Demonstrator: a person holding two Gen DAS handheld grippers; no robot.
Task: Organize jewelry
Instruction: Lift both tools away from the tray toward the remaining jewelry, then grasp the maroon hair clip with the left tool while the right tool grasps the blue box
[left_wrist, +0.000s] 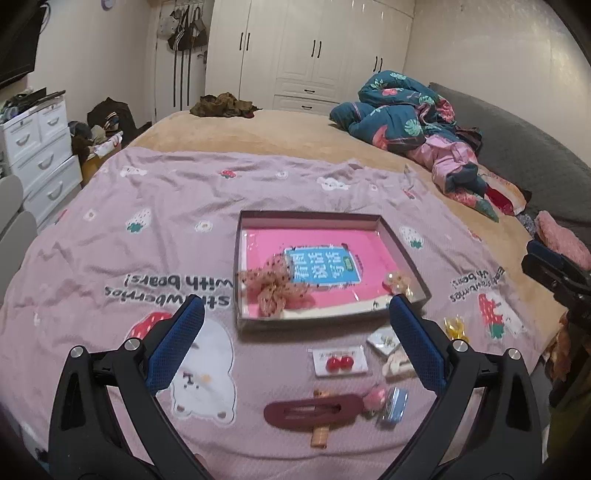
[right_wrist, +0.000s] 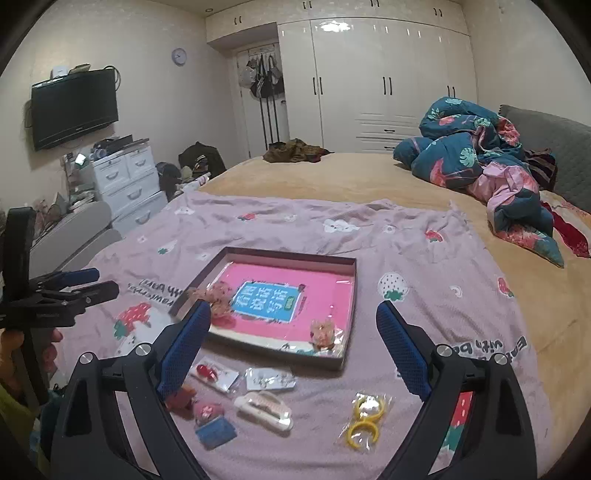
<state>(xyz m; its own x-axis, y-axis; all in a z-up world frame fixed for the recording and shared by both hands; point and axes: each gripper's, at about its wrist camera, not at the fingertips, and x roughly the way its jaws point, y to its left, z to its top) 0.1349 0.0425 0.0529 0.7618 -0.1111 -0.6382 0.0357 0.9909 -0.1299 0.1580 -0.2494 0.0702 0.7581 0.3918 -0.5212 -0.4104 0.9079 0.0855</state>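
Dark red clip (right_wrist: 180, 400) half hidden behind finger.

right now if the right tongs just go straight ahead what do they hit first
Most likely the near edge of the open box, around its corner holding a small wrapped trinket. The right tongs are open and empty; depth is uncertain.

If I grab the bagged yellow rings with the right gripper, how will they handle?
The yellow rings sit in a clear crinkled bag, so the film is probably slippery and floppy. They look light. The right gripper, open, would likely hold better pinching a ring than loose film.
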